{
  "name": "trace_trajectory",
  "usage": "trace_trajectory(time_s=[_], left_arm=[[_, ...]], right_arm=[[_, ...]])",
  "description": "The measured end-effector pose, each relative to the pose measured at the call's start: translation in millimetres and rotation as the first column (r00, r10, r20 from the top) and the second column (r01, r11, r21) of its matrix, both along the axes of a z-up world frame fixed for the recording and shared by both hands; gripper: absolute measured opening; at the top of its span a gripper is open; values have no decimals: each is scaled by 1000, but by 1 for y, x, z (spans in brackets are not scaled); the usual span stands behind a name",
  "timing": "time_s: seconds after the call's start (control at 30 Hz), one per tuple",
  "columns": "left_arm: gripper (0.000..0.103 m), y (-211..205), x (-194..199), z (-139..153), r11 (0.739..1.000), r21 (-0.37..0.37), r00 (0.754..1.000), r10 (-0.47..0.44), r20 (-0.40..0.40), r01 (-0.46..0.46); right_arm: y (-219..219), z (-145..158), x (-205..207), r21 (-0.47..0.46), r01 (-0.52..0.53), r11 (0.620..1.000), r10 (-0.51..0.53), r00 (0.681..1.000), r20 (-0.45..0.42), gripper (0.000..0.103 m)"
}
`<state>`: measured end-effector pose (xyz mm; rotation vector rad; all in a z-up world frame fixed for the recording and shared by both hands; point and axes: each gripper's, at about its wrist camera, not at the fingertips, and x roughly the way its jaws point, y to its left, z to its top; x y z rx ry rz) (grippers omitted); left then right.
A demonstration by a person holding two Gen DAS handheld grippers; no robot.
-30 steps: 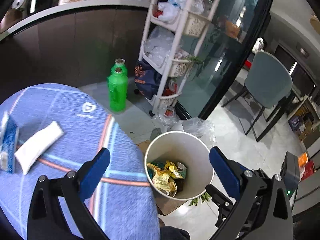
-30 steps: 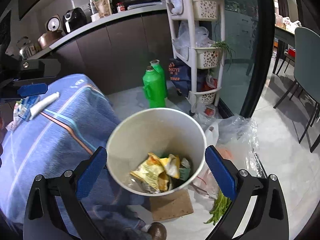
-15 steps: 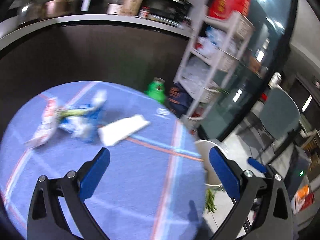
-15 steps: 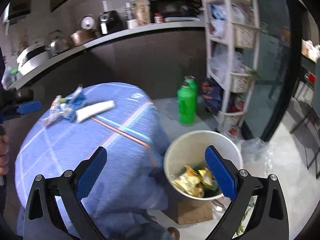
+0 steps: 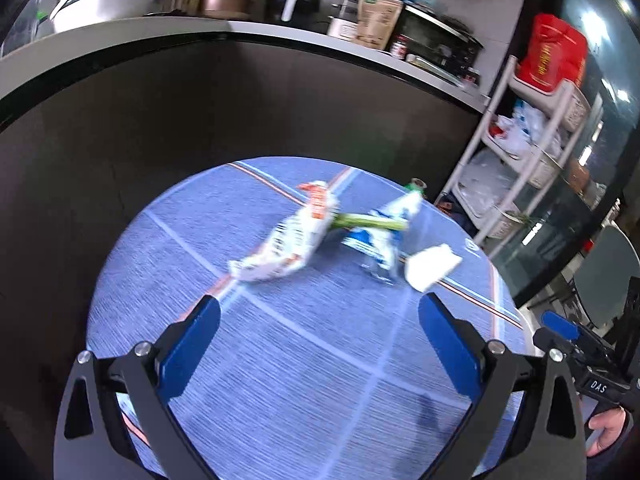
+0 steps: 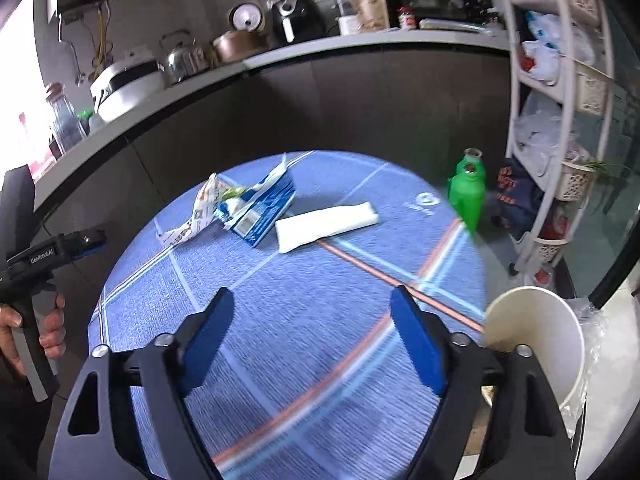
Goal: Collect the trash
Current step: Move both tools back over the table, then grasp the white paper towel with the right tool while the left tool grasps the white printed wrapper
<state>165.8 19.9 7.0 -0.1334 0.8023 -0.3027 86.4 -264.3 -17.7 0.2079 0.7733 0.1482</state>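
Trash lies on a round table with a blue cloth (image 5: 304,360) (image 6: 320,320): a white-and-orange wrapper (image 5: 288,240) (image 6: 196,216), a green stalk (image 5: 368,222), a blue-and-white packet (image 5: 380,240) (image 6: 260,208) and a white folded tissue (image 5: 432,266) (image 6: 328,224). A white bin (image 6: 536,340) stands on the floor right of the table. My left gripper (image 5: 320,344) is open and empty above the near cloth. My right gripper (image 6: 312,336) is open and empty, short of the trash.
A dark counter (image 6: 320,92) with appliances curves behind the table. A green bottle (image 6: 466,196) stands on the floor by a white shelf rack (image 6: 560,120). A grey chair (image 5: 612,260) is at the far right.
Both grippers swung away from over the bin and back toward the table. The trash pile now sits ahead of both. Both stayed open and empty.
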Motion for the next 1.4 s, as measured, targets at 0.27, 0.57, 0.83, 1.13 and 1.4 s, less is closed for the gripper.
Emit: trace_trajectory(time_s=[0.27,0.57,0.83,1.13,1.4], left_arm=[[89,-1,48,-21,996,69,998,-51,-37,53],[81,-20,92,-51,982,152,991,-95,-89,108],[83,-22,115,-71,981,162,988,-89,-128,109],[53,-19,122,-79,985,135,985,-91,-146,111],[21,-25,110,-72,984,123,982,-108,-155,128]], right_arm=[[18,-23,58,24,82,996,-80,993,-85,67],[24,-59,120,56,184,981,-170,966,-196,55],[29,-72,149,10,263,965,-257,950,-175,54],[31,-68,146,-6,199,980,-198,972,-125,4],[34,-44,109,-14,144,989,-145,987,-63,3]])
